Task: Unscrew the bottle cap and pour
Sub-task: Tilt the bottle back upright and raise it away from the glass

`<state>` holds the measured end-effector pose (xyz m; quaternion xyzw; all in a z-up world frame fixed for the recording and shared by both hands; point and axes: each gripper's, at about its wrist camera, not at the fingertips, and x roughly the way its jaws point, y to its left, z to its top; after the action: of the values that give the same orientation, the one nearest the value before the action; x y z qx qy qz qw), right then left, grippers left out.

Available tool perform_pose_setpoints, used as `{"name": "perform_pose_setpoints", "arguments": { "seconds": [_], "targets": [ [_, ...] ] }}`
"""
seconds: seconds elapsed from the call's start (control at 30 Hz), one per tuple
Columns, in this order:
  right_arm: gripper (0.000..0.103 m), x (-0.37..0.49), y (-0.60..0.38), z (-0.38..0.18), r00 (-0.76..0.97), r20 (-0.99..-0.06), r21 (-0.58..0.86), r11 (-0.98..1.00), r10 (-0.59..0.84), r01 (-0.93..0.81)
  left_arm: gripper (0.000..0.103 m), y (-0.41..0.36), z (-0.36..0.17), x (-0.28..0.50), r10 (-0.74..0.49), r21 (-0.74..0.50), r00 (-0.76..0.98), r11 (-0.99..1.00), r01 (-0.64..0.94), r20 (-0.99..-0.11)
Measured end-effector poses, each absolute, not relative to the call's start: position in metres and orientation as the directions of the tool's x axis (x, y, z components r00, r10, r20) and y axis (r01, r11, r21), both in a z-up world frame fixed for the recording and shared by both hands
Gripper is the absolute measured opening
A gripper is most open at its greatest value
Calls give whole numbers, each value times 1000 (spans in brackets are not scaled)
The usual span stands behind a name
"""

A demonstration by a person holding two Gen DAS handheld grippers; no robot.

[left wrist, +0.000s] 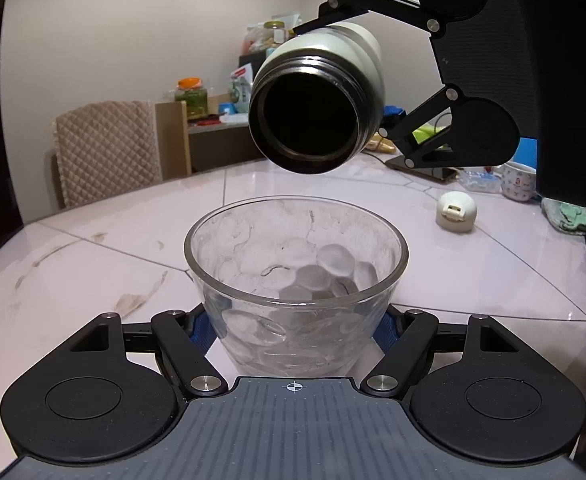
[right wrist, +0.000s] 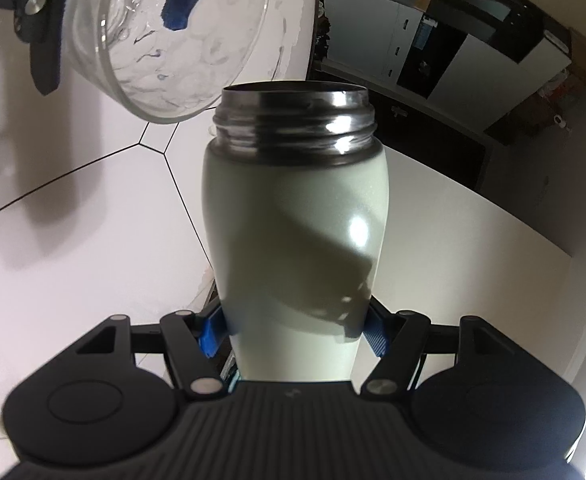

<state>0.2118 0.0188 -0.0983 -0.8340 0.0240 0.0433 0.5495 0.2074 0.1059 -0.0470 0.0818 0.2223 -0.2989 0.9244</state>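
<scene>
My left gripper (left wrist: 295,330) is shut on a clear dimpled glass (left wrist: 296,280) that stands on the pale tiled table (left wrist: 93,248); its blue pads press the glass walls. Above and behind the glass hangs the pale green bottle (left wrist: 317,96), capless, tipped with its dark steel mouth facing the glass. My right gripper (right wrist: 293,334) is shut on the bottle (right wrist: 293,232) around its lower body. In the right wrist view the glass (right wrist: 173,44) sits upper left, just beyond the threaded neck. The white cap (left wrist: 456,212) lies on the table to the right. No liquid is seen flowing.
A quilted chair back (left wrist: 109,148) stands behind the table at left. A cluttered shelf (left wrist: 221,120) with jars lies beyond. A patterned mug (left wrist: 517,180), a phone-like slab (left wrist: 421,168) and a green cloth (left wrist: 569,216) sit at the table's far right.
</scene>
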Motion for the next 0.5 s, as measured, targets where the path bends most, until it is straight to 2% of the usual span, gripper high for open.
{"name": "perform_pose_setpoints", "arguments": {
  "seconds": [0.5],
  "targets": [
    [69, 204, 19, -87, 993, -116, -936, -334, 3, -108, 79, 106, -47, 208, -508, 15, 729, 816, 578, -459]
  ]
}}
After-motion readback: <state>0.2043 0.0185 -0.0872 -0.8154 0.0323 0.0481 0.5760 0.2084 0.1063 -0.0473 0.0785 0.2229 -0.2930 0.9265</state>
